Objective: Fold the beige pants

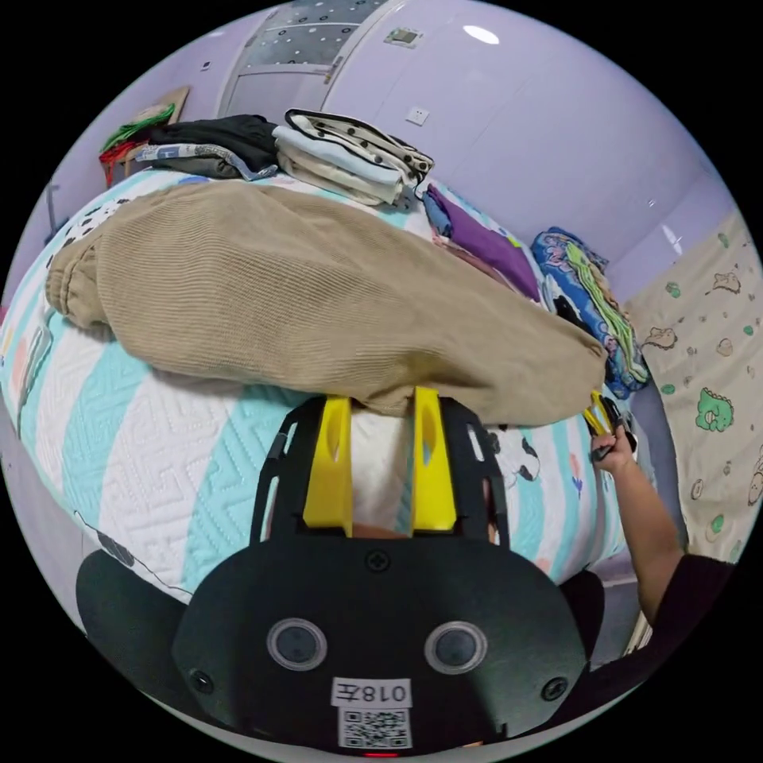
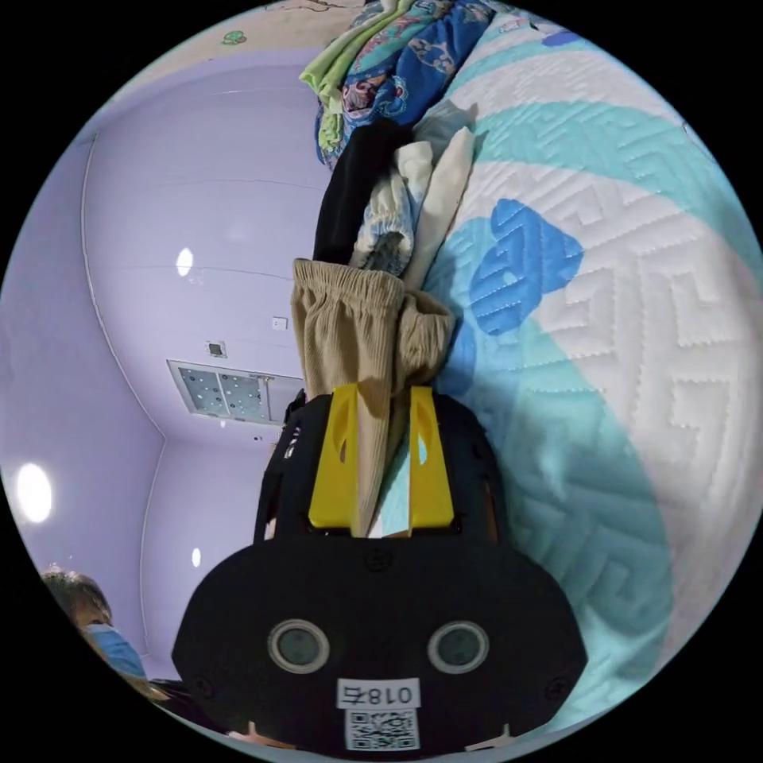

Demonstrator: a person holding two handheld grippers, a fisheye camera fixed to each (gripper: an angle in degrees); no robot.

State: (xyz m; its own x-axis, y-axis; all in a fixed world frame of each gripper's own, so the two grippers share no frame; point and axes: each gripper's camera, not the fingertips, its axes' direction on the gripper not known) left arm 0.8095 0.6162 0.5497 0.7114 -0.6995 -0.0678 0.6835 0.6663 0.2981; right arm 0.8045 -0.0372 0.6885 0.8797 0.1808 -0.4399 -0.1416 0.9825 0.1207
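The beige pants [image 1: 318, 294] lie lengthwise across the quilted bed [image 1: 159, 445], folded into a long band. The left claw [image 1: 381, 405] sits at the near edge of the fabric, its yellow jaws apart. The right claw [image 2: 381, 405] has cloth near the elastic waistband between its jaws; a full clamp cannot be told. Stacked folded clothes [image 1: 350, 155] rest beyond the pants.
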